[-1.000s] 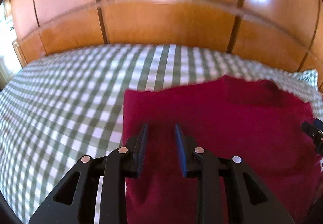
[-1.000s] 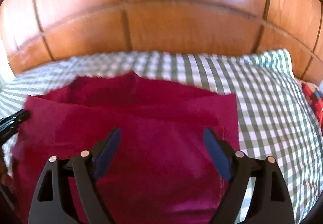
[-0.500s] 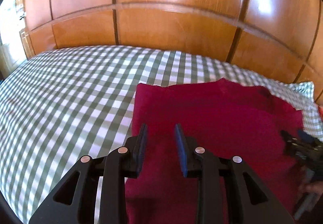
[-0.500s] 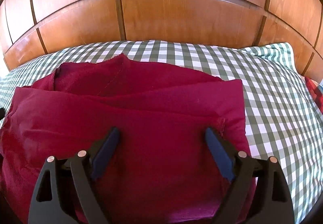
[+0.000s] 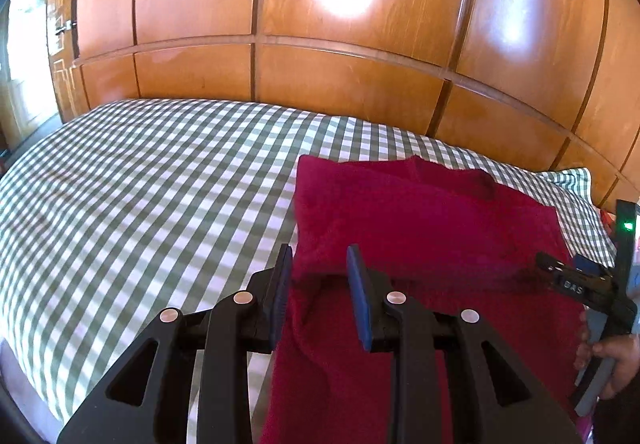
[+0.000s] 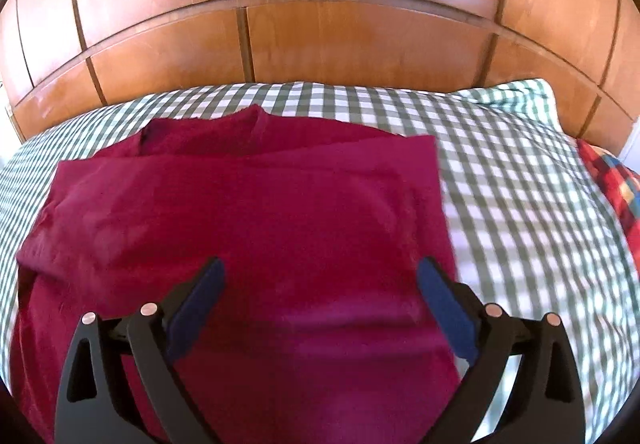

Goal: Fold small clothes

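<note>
A dark red garment [image 5: 420,220] lies folded on the green-and-white checked bedsheet [image 5: 160,184]. My left gripper [image 5: 318,256] hangs over its near left edge. Its jaws stand a narrow gap apart, and nothing is pinched between them. In the right wrist view the garment [image 6: 260,212] fills the middle, its folded layer lying flat with the neckline at the far side. My right gripper [image 6: 320,268] is above it, jaws opening wide, with cloth below them but not gripped. The right gripper [image 5: 576,280] also shows in the left wrist view, with a hand [image 5: 616,360] holding it.
Glossy wooden panels [image 5: 340,76] rise behind the bed. A checked pillow [image 6: 516,100] lies at the far right, and a red patterned cloth [image 6: 608,180] lies beside it at the bed's right edge. Bare checked sheet stretches to the left of the garment.
My left gripper drew back and rose, so the garment now sits further right in its view. My right gripper's jaws spread wider and it pulled back a little. The garment's top layer settled flat.
</note>
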### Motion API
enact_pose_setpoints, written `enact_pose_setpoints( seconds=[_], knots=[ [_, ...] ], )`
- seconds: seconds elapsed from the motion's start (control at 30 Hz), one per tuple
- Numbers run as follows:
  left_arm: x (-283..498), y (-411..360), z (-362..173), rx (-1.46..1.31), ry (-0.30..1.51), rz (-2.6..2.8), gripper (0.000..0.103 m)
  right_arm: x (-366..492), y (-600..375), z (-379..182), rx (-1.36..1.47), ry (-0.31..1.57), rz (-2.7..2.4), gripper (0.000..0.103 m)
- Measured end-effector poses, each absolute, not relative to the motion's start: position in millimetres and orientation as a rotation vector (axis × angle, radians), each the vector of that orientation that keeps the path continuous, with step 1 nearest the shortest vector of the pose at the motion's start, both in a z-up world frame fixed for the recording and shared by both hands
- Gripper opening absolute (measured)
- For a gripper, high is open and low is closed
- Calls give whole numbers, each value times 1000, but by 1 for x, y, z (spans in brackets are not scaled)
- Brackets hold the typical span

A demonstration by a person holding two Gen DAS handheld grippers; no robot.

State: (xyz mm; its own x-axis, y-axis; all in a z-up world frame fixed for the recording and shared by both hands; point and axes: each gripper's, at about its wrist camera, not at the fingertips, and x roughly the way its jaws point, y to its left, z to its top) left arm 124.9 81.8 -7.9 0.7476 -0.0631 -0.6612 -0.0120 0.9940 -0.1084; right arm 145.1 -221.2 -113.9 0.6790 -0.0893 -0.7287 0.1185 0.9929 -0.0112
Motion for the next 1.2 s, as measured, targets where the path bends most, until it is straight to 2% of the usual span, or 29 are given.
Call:
enact_pose_setpoints(
  seconds=[0.33, 0.37, 0.4, 0.43, 0.77, 0.83, 1.2],
  knots=[
    [94, 93, -17, -117, 750, -26, 27, 72, -241, -113, 80, 866, -117, 97],
    [91, 95, -20, -121, 760, -23, 30, 64, -246, -116, 89, 872, -123, 97],
    [88, 96, -22, -124, 763, -20, 42, 57, -250, -118, 99, 878, -129, 97],
    [84, 97, -25, -128, 761, -14, 46, 52, -255, -120, 110, 884, -134, 97],
    [59, 113, -53, -97, 838, -4, 47, -15, -293, -146, 290, 968, -89, 98],
    [51, 125, -58, -116, 861, 9, 60, -28, -292, -146, 282, 972, -58, 98],
    [-18, 172, -83, -203, 1000, -67, 60, -91, -277, -149, 262, 1055, 103, 97]
  ],
)
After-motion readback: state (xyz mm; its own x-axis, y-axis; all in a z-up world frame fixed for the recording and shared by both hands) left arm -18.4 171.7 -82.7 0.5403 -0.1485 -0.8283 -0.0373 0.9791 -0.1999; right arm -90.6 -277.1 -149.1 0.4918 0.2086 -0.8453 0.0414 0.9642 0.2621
